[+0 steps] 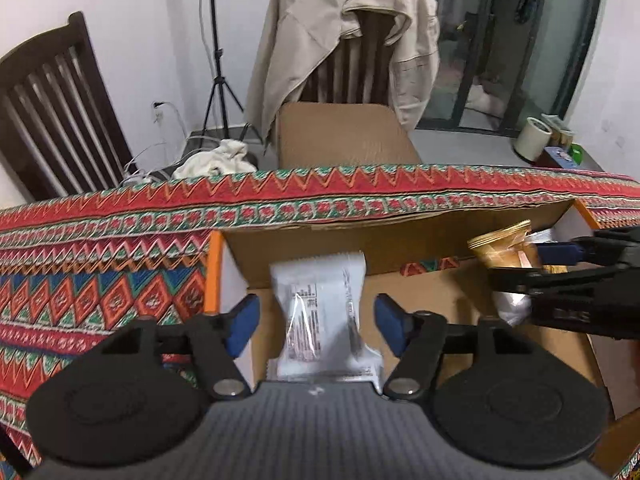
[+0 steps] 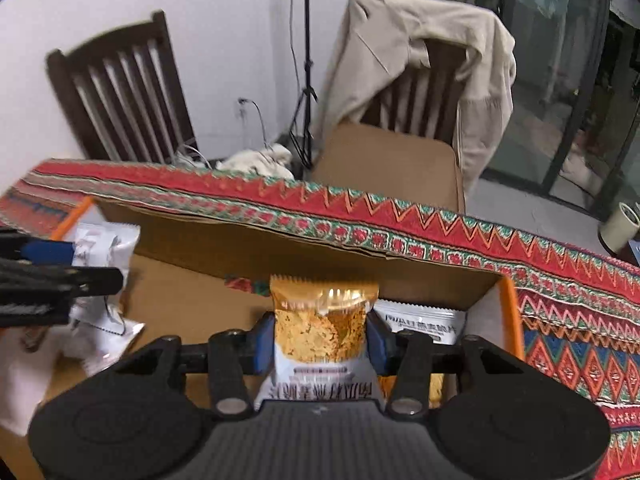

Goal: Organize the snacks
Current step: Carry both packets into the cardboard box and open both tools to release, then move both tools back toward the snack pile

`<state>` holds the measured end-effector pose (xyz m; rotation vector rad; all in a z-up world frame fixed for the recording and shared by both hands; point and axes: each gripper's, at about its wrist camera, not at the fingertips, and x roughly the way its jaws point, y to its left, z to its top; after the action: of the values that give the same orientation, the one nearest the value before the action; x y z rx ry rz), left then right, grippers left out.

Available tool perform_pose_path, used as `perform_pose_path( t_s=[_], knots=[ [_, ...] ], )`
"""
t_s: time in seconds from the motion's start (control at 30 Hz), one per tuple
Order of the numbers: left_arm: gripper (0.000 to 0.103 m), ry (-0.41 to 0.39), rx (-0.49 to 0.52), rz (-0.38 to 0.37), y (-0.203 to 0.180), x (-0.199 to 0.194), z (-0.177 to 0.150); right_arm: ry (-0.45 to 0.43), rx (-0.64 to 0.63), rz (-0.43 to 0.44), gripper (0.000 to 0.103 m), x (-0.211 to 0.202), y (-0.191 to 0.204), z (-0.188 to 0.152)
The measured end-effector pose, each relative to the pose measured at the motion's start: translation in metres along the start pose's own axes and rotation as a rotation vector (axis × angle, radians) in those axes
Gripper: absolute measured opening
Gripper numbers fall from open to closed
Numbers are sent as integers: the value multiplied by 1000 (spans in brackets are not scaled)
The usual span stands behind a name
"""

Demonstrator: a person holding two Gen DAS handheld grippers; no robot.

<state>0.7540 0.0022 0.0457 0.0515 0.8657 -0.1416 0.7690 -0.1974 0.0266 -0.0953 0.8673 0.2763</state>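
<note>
Snack packets are going into an open cardboard box (image 1: 400, 240) with orange-edged flaps, which sits on a table under a red zigzag-patterned cloth (image 1: 100, 280). The left gripper (image 1: 316, 316) hangs over the box's left end with its blue pads (image 1: 244, 320) spread, a gap on either side of the white snack packet (image 1: 320, 312) between them, so nothing presses on it; whether the packet rests on the box floor I cannot tell. The right gripper (image 2: 320, 338) is over the right end of the box, its pads pinching a gold snack packet (image 2: 322, 320) by both sides, held upright above the cardboard. Just right of it, another white packet (image 2: 424, 322) lies against the box wall. Beyond the table stand a dark slatted chair (image 1: 52, 108) and a second chair draped with a beige jacket (image 1: 340, 32).
</note>
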Motion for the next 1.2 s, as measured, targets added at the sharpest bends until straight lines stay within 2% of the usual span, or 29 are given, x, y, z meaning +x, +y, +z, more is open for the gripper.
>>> perform_pose_path(
  t_s=[0.1, 0.2, 0.33, 0.4, 0.47, 0.53, 0.63, 0.77, 0.83, 1.03, 1.13, 1.2],
  knots=[
    [73, -16, 20, 10, -3, -4, -3, 1, 17, -6, 55, 8, 0, -2],
    [74, -13, 13, 11, -2, -15, -7, -12, 14, -9, 55, 1, 0, -4],
    [75, -5, -10, 4, 4, -43, -9, -33, 17, -11, 56, -25, -3, -5],
    [81, -23, -8, 18, 2, -65, -11, -45, 15, -15, 56, -43, -6, -5],
    [85, -57, -7, 19, 0, -95, -15, -73, 18, -13, 57, -70, -9, -7],
    [86, -79, 2, 24, -4, -123, -21, -107, 27, -3, 69, -99, -12, -11],
    [86, -118, 34, 40, -11, -172, -32, -151, 13, -1, 72, -148, -13, -19],
    [99, -206, 52, 65, -20, -248, -53, -222, -2, -2, 77, -224, -14, -33],
    [100, -248, 64, 76, -24, -283, -70, -272, -1, 2, 86, -264, -15, -43],
    [103, -363, 88, 56, -37, -381, -128, -381, -10, 31, 95, -372, -17, -89],
    [103, -421, 77, 28, -41, -421, -162, -427, 10, 60, 103, -415, -19, -125],
    [103, -450, 68, 11, -44, -442, -186, -461, 14, 77, 103, -437, -18, -152]
  ],
)
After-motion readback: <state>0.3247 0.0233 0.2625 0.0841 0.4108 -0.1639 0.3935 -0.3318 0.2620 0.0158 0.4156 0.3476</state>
